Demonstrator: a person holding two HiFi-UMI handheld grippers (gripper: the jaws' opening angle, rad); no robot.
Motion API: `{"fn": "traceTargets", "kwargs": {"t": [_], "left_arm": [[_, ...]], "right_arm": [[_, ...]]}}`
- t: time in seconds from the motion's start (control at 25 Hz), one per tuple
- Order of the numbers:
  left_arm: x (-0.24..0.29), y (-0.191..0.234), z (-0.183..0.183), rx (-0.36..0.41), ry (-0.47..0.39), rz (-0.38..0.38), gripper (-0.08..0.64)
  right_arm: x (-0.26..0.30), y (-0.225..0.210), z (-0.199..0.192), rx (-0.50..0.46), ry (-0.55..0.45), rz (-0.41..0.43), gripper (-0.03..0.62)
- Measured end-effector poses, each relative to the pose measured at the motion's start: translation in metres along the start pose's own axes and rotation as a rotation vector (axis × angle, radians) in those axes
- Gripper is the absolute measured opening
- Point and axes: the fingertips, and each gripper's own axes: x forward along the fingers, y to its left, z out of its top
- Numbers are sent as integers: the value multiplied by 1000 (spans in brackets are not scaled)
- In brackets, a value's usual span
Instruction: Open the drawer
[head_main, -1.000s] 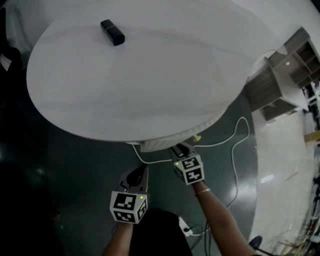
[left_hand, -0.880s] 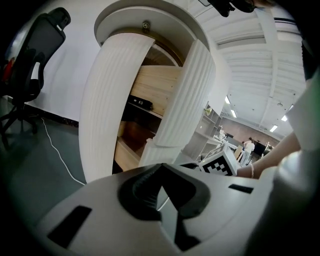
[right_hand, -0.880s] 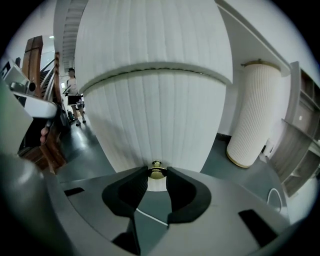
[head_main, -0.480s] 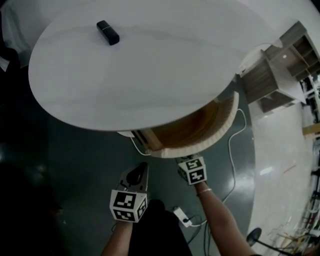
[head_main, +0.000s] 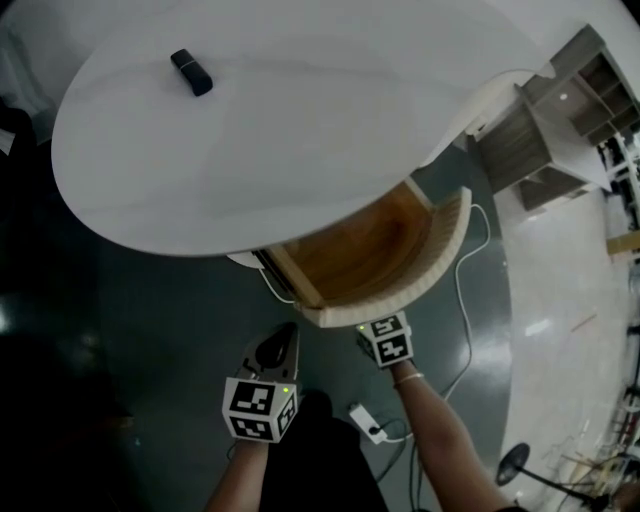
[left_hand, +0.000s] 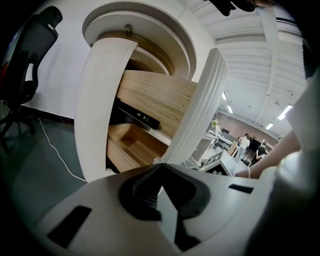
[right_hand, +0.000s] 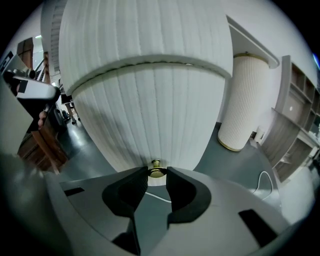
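Drawer (head_main: 370, 255) stands pulled well out from under the near edge of the round white bench (head_main: 250, 150). Its wooden inside is open to view and, as far as it shows, holds nothing. Its back part lies hidden beneath the bench top, so I cannot tell whether it is at the end of its run. I judge the task mostly done: what may be left is a last stretch of pull, if any travel remains, and then letting go. Near the bench's far left edge lies a small black block (head_main: 191, 72), which plays no part. Below the bench's near edge, left of the drawer's front corner, the left gripper (head_main: 286, 334) hangs over the dark floor (head_main: 130, 380). Its fingers (left_hand: 142, 187) meet at the tips with nothing between them, and the drawer's wooden side (left_hand: 155, 97) is ahead of them and apart. At the middle of the drawer's curved, ribbed white front (right_hand: 145, 100) sits a small brass knob (right_hand: 156, 169). The right gripper (head_main: 372, 322) is right up against that front, its fingers (right_hand: 182, 192) set a little way apart, one on each side of the knob and closed on it. Further right a white cable (head_main: 465, 300) trails across the floor, and a shelving unit (head_main: 560, 130) stands well apart, beyond the bench's right edge.
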Motion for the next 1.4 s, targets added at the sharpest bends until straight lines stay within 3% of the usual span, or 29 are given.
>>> {"fn": "traceTargets", "kwargs": {"t": [0.56, 1.12, 1.4], "left_arm": [[-11, -6, -10, -12, 44, 10, 2], [-18, -11, -11, -7, 66, 7, 2], [-29, -20, -7, -4, 86, 13, 2]], "right_arm": [[-17, 3, -13, 12, 29, 23, 112], [-33, 0, -29, 104, 69, -32, 110], [-69, 6, -50, 177, 78, -41, 51]]}}
